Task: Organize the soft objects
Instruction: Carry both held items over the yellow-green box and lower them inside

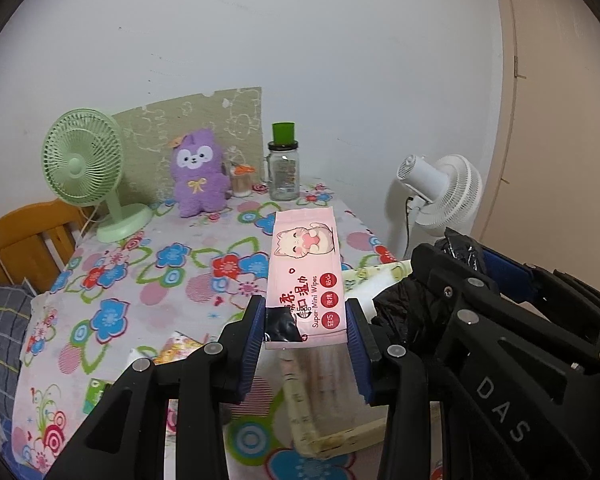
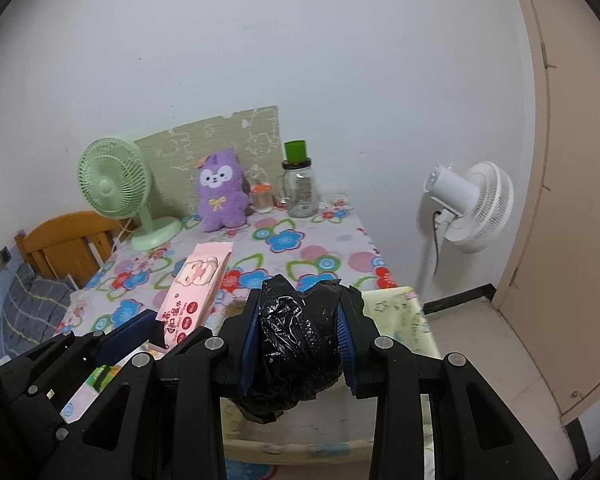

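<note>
My left gripper is shut on a pink pack of wet wipes with a cat picture and holds it above the table, over a pale yellow storage box. The pack also shows in the right wrist view. My right gripper is shut on a crumpled black plastic bag and holds it over the same box. The right gripper and its bag show at the right of the left wrist view. A purple plush toy sits at the table's back.
The table has a floral cloth. At its back stand a green desk fan, a glass jar with a green lid and a small bottle. A white floor fan stands right of the table. Small packets lie near the left gripper.
</note>
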A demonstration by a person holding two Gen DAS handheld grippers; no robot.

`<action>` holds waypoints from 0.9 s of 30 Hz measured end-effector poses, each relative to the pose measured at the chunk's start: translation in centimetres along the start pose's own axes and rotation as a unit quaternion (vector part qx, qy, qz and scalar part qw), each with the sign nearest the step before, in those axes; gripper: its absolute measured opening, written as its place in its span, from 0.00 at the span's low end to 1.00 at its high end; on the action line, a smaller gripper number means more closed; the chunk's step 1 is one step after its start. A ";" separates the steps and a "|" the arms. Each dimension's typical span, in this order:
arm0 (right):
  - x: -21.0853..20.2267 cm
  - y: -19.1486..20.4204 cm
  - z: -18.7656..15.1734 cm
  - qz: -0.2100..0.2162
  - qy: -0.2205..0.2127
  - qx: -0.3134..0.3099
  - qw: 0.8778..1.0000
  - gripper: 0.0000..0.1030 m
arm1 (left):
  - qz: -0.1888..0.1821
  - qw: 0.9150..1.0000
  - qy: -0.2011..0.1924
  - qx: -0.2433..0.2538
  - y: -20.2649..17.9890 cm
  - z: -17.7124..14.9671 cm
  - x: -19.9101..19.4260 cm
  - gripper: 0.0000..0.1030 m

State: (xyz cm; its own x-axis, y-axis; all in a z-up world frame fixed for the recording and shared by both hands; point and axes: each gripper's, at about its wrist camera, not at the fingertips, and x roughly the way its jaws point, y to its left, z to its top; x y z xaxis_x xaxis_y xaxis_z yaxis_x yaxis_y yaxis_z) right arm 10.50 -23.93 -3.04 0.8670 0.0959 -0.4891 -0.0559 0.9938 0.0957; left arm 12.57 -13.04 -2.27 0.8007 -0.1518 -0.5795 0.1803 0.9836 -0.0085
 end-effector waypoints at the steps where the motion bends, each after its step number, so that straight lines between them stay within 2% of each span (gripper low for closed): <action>1: 0.1 -0.3 0.0 -0.002 0.001 0.000 1.000 0.36 | -0.003 1.000 0.002 0.000 -0.4 0.0 0.3 0.39; 6: 0.9 -1.8 -0.2 -0.013 0.007 -0.005 1.000 0.36 | -0.007 1.000 0.010 -0.005 -1.5 -0.3 1.2 0.39; 15: 3.5 -3.5 -1.2 -0.022 0.024 -0.005 0.999 0.36 | 0.009 0.999 0.041 -0.007 -2.1 -1.8 3.5 0.39; 22: 5.1 -3.9 -2.3 -0.020 0.044 0.000 0.999 0.36 | -0.003 0.998 0.060 -0.004 -2.2 -2.8 4.7 0.40; 23: 5.3 -3.9 -2.3 -0.020 0.046 0.000 0.999 0.36 | -0.004 0.998 0.061 0.001 -2.4 -2.9 4.8 0.41; 26: 5.9 -4.1 -2.5 -0.019 0.053 0.003 0.998 0.36 | -0.004 0.998 0.063 0.009 -2.7 -3.1 4.9 0.59; 27: 6.0 -4.1 -2.5 -0.018 0.055 0.003 0.998 0.37 | -0.003 0.998 0.062 0.012 -2.8 -3.1 4.9 0.60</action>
State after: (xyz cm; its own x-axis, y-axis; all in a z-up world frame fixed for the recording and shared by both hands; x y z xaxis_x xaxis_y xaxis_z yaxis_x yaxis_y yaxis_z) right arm 14.68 -27.28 -8.55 0.8087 0.0660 -0.5846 -0.0220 0.9964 0.0822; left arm 14.20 -16.22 -7.58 0.7228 -0.1422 -0.6763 0.1989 0.9800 0.0066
